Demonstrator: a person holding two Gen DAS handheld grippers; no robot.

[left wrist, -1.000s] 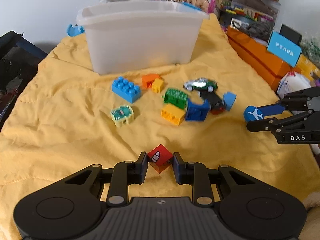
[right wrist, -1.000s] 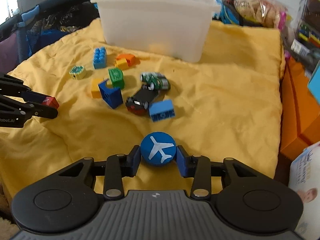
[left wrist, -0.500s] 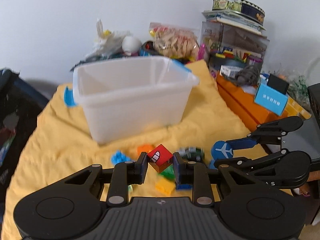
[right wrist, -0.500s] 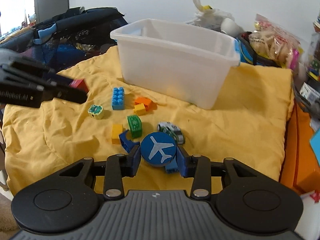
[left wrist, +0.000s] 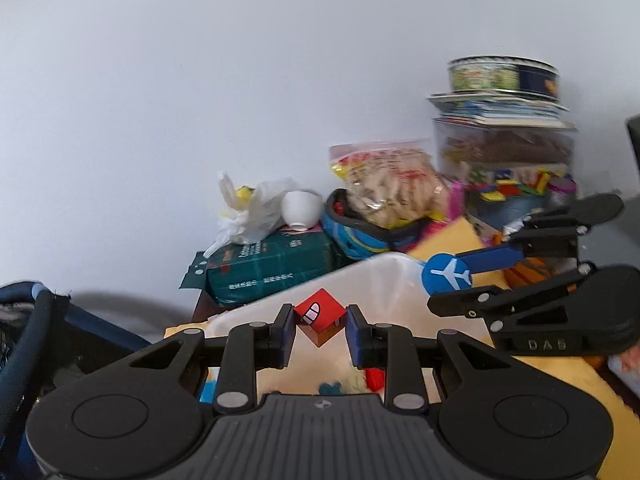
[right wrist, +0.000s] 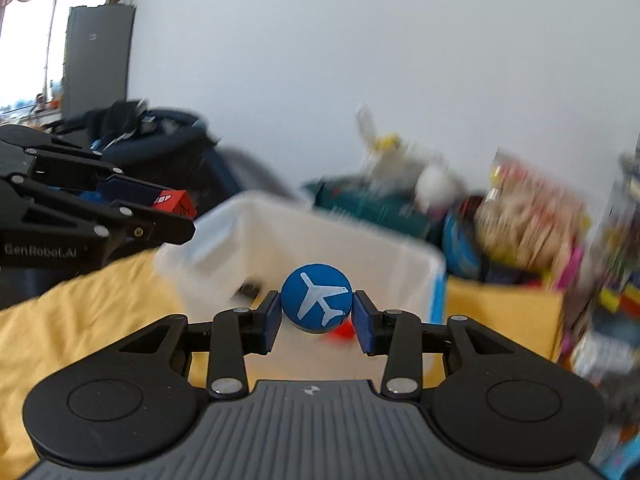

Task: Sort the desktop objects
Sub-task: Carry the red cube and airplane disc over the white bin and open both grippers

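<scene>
Left gripper pinches a red cube block with a white tooth-like mark, tilted corner-down between the blue pads. Right gripper pinches a round blue disc printed with a white aeroplane. Both items are held above the translucent white plastic bin on the yellow cloth. The left view alone shows sharply the dark green packet and snack bag behind the bin; the right view, blurred, alone shows a window.
</scene>
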